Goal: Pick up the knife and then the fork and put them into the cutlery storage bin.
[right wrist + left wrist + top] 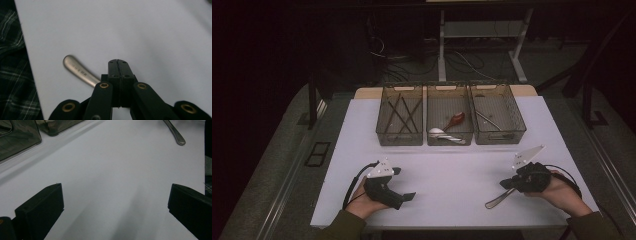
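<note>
My right gripper (117, 65) is clamped on a metal utensil handle (80, 71) near the tabletop's (452, 175) right front corner; my left gripper (115, 202) gapes wide, empty.

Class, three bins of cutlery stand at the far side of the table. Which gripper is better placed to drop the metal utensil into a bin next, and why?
Right. The right gripper is shut on the utensil; the left gripper is open and empty.

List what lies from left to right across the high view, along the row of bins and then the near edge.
Bins: chopstick bin → spoon bin → right bin. Near edge: left gripper → metal handle → right gripper.
</note>
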The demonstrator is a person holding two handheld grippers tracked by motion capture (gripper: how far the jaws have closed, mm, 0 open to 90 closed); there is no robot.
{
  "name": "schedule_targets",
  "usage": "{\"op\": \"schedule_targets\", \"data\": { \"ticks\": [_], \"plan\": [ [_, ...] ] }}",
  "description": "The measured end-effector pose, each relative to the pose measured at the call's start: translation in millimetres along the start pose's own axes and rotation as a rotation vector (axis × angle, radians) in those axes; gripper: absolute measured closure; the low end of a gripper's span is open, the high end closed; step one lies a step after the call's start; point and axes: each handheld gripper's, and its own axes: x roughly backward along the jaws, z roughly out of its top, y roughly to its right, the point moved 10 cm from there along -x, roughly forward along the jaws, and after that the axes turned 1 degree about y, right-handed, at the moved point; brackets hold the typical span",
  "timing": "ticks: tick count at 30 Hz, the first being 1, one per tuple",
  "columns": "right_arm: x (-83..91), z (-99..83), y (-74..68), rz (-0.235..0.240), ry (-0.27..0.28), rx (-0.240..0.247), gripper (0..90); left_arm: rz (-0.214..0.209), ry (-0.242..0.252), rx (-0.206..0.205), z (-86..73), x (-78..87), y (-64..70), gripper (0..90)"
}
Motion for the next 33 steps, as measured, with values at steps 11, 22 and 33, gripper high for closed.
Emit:
{"op": "schedule_targets", "data": {
  "ticks": [11,22,33],
  "plan": [
    [-11.6,-20.3,-25.5,0.052,-0.044,0.039,88.9,0.0,-0.001,0.001,0.0,-0.2,0.3,0.0],
    [-16.3,-18.0,-27.1,0.055,-0.031,0.05,89.1,-0.001,-0.001,0.003,-0.2,-0.9,0.6,0.0],
    [-23.2,-7.3,-18.3,0.034,-0.009,0.042,89.1,-0.001,-0.002,0.001,-0.1,-0.9,0.6,0.0]
  ]
}}
